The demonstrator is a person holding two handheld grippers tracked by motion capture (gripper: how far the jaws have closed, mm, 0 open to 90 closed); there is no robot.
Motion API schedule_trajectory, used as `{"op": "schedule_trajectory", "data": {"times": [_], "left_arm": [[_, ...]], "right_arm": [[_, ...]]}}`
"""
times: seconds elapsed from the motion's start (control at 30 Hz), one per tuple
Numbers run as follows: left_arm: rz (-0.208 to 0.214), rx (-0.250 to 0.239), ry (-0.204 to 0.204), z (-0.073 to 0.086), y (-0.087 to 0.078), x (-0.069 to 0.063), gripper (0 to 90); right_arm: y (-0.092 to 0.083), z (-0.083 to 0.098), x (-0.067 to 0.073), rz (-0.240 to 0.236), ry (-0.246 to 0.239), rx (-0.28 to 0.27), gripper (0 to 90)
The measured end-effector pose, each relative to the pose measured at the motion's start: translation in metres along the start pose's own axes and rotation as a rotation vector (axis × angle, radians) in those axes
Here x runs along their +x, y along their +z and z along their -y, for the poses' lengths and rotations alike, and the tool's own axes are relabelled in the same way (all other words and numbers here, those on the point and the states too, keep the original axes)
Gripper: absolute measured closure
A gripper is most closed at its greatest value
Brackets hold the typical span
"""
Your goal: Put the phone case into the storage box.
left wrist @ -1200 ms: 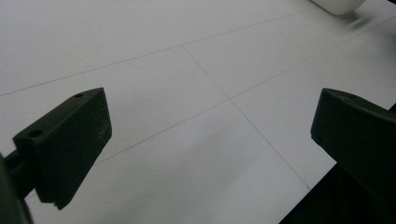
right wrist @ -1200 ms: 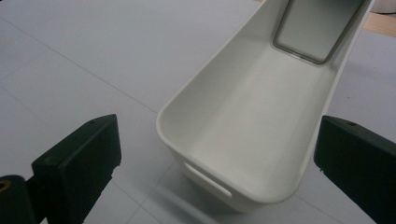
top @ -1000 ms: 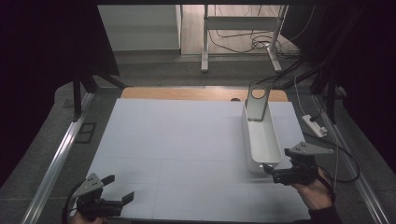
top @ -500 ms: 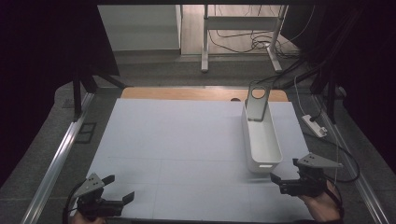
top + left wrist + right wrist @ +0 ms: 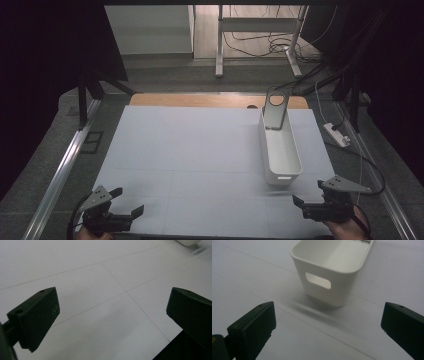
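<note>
On the right half of the desk [image 5: 200, 150], a long, narrow white bin [image 5: 280, 152] is standing upright, its smooth plastic walls rounded at the corners and a slot-shaped handle hole cut into the near end. At its far end a grey, flat piece with a round hole [image 5: 275, 107] is rising above the rim, leaning slightly. Covering the desk is a matte, pale sheet crossed by thin seam lines, with a strip of bare wood showing along the far edge. Near the front right corner, the right gripper [image 5: 312, 202] is hovering with its black, wedge-shaped jaws spread wide and nothing between them, pointing at the bin's near end, close to it but apart. Toward the front left corner, the left gripper [image 5: 127, 205] is likewise gaping wide and carrying nothing, well apart from the bin. Beyond the right edge, a white power strip [image 5: 336, 135] is lying among dark cables.
</note>
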State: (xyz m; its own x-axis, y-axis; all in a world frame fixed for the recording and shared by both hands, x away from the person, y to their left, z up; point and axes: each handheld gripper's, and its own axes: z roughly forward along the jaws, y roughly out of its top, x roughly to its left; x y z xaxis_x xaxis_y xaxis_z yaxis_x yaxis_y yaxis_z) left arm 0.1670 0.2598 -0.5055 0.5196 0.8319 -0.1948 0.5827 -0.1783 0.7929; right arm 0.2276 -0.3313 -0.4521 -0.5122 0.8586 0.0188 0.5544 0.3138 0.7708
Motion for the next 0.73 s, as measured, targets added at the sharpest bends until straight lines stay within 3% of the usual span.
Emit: {"op": "schedule_trajectory", "data": {"times": [0.37,0.5,0.73], "left_arm": [[-0.029,0.020,0.007,-0.001,0.002,-0.002,0.0],[-0.035,0.023,0.007,-0.001,0.002,-0.002,0.0],[-0.034,0.022,0.002,-0.001,0.002,-0.002,0.0]], "right_arm": [[0.002,0.012,0.002,0.017,0.000,0.057,0.4],[0.007,0.016,0.001,0.040,-0.005,0.102,0.2],[0.008,0.016,0.000,0.043,0.000,0.110,0.2]]}}
